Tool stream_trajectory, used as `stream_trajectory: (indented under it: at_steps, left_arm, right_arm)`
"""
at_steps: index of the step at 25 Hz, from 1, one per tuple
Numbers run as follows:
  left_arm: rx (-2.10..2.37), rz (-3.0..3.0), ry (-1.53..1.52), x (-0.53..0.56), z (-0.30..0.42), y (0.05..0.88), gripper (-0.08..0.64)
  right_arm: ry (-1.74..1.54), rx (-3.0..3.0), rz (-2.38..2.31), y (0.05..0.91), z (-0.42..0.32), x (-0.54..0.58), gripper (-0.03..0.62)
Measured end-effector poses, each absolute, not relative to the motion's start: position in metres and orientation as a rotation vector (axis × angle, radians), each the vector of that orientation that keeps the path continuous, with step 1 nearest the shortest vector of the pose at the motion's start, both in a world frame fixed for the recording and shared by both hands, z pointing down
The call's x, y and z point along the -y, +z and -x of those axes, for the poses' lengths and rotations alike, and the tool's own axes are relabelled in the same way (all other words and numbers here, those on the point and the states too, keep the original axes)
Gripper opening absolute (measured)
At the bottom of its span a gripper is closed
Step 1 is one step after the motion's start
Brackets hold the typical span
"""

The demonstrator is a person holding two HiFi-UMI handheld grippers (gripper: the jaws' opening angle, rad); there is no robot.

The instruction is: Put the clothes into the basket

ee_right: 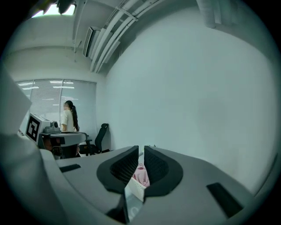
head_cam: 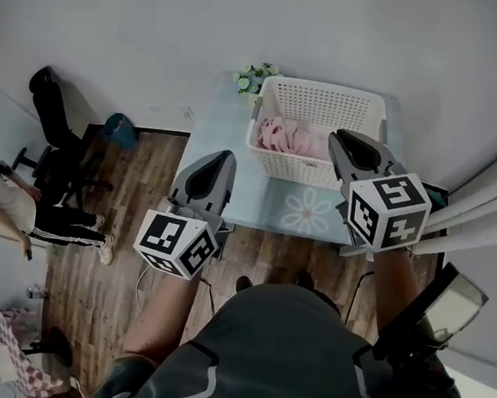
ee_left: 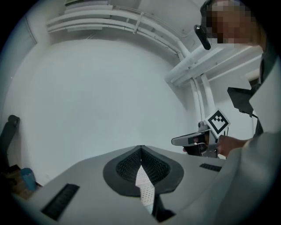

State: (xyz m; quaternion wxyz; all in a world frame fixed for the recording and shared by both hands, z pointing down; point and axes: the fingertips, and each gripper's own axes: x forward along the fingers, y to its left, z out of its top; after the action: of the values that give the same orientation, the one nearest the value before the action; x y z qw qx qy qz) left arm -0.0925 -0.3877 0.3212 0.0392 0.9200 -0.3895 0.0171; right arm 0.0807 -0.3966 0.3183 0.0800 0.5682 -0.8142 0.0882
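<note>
A white lattice basket [head_cam: 319,130] stands on the pale blue table [head_cam: 216,128], with pink clothes [head_cam: 286,138] lying inside it. My right gripper [head_cam: 336,138] hovers over the basket's near right corner, jaws drawn together to a thin slit with nothing in them. Through that slit in the right gripper view [ee_right: 141,150] I see the pink clothes [ee_right: 141,175] below. My left gripper [head_cam: 227,156] hangs above the table's near edge, left of the basket, shut and empty; its tips [ee_left: 140,148] meet in the left gripper view.
A small pot of flowers [head_cam: 255,78] sits at the basket's far left corner. A flower-shaped mat [head_cam: 307,210] lies on the table in front of the basket. An office chair [head_cam: 57,129] and a person [head_cam: 1,199] are off to the left on the wooden floor.
</note>
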Motion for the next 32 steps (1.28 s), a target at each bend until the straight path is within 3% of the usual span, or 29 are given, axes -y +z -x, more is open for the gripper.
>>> stream_trajectory:
  at_steps: [10,32]
  left_arm:
    - [1.069,-2.833,0.039,0.389,0.104,0.326,0.009]
    - [0.978,-2.905,0.042,0.38,0.088,0.317,0.009]
  right_arm:
    - [0.229,2.312,-1.824,0.317,-0.063,0.371,0.016]
    - [0.181,2.38,-1.841,0.3,-0.054,0.361,0.014]
